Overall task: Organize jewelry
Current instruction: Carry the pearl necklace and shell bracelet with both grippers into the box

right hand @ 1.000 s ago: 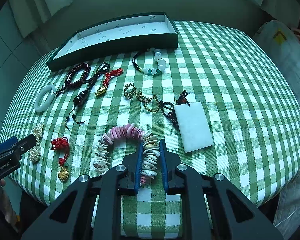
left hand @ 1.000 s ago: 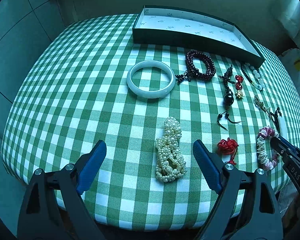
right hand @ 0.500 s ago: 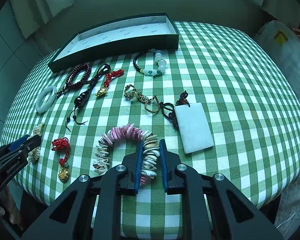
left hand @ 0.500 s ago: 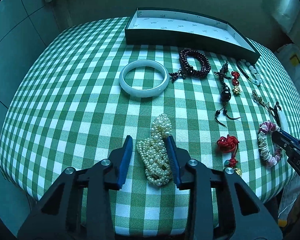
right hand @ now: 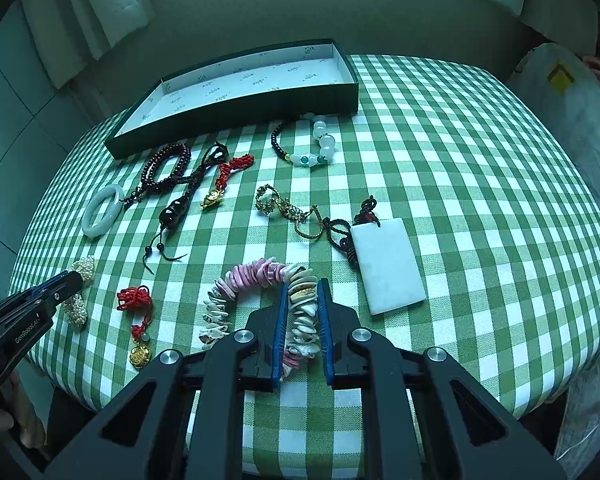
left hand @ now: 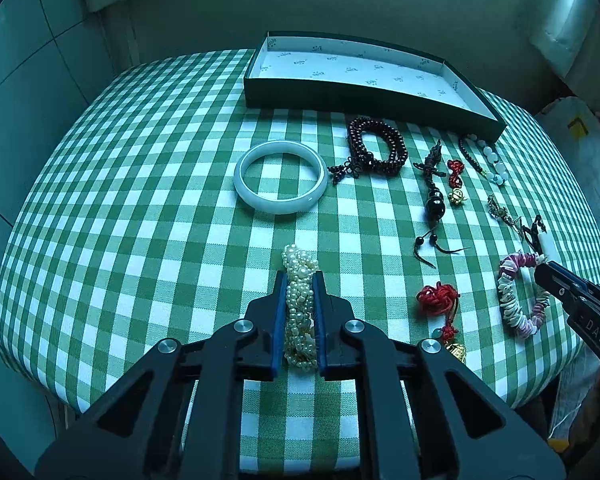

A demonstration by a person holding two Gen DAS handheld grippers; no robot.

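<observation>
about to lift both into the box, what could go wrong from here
The left gripper, jaws just closed, pinches only part of the pearl bracelet; loose strands may sag or slip. The right gripper clamps one side of the shell bracelet, so the rest may swing and drag the red knot charm.

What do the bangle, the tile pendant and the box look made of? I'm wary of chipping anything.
Bangle: pale, glossy, faintly translucent, with a highlight on its rim; looks like jade or glass.
Pendant: flat white slab, smooth matte; stone or ceramic, hard to tell.
Box: dark outside, printed white lining, thin walls; looks like cardboard.
</observation>
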